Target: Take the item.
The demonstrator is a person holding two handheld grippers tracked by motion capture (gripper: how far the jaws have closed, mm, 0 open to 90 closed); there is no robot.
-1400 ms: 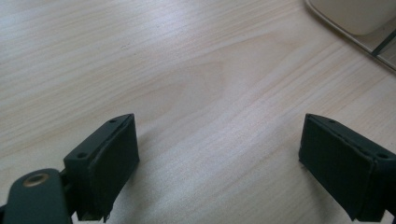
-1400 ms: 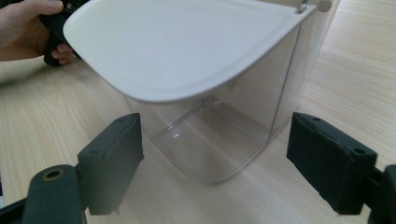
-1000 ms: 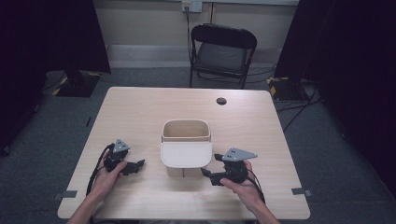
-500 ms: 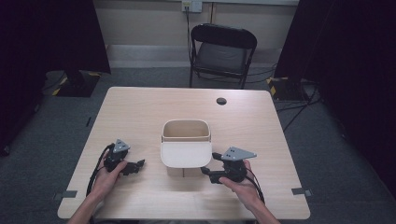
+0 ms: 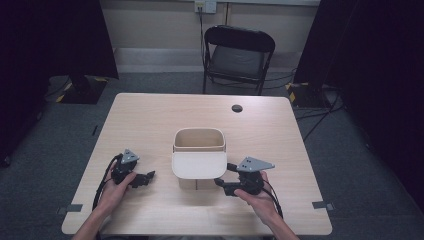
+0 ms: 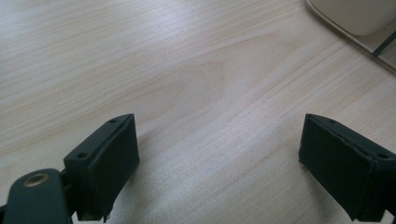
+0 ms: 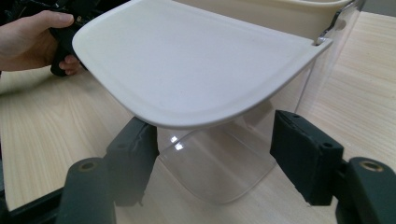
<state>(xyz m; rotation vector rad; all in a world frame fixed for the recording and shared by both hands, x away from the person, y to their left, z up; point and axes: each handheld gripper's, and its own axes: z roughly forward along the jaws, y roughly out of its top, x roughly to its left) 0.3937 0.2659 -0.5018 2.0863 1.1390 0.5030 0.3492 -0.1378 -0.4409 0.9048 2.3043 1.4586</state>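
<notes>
A beige bin (image 5: 198, 134) stands at the table's middle. Its white lid (image 5: 199, 164) juts toward me over a clear panel (image 7: 219, 172). My right gripper (image 5: 224, 175) lies level at the bin's right front, pointing under the lid (image 7: 196, 65). Its jaws have just been closing, and they stand apart in the right gripper view (image 7: 215, 154). The clear panel is close ahead of them and no pad presses on it. My left gripper (image 5: 149, 177) rests left of the bin, open (image 6: 219, 154) over bare wood with nothing between its jaws.
A black folding chair (image 5: 239, 55) stands beyond the table's far edge. A small black round cap (image 5: 237, 108) sits at the far right of the tabletop (image 5: 150, 120). Dark curtains hang on both sides. The other hand (image 7: 37, 37) shows past the lid.
The right gripper's jaws have drawn closer together. Both hands and the bin have kept their places.
</notes>
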